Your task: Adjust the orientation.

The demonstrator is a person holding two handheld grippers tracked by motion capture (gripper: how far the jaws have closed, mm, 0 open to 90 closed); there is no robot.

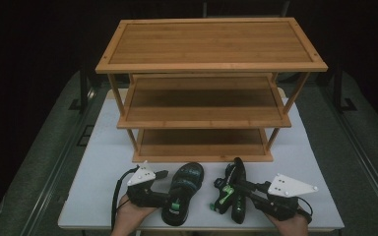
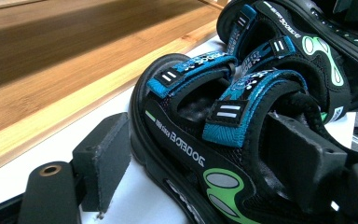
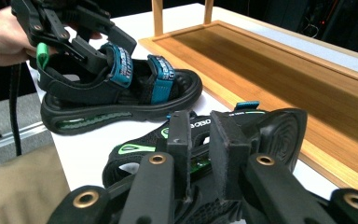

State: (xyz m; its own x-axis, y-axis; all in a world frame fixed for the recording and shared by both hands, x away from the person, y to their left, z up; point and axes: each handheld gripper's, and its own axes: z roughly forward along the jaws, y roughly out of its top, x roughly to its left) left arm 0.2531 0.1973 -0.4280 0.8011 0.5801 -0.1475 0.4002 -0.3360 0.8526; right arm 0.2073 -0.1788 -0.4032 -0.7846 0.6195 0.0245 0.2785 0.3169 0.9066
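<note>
A white table (image 1: 103, 162) bears the bamboo rack (image 1: 202, 152). Before it, the left gripper (image 1: 170, 196) straddles the flat sandal (image 1: 183, 194); the right gripper (image 1: 234, 189) pinches the tipped sandal's (image 1: 237, 196) edge, which could slip free.

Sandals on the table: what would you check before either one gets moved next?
1. Right claw closed on the right sandal: ok, its jaws stand nearly shut with part of the sandal between them.
2. Right sandal upright: not ok, it lies on its side.
3. Left claw placed around the left sandal: ok, one jaw is outside the sole and the other inside the shoe.
4. Left claw pressing firmly: cannot tell.
5. Bottom shelf of the rack free for shoes: ok, bare wood.
</note>
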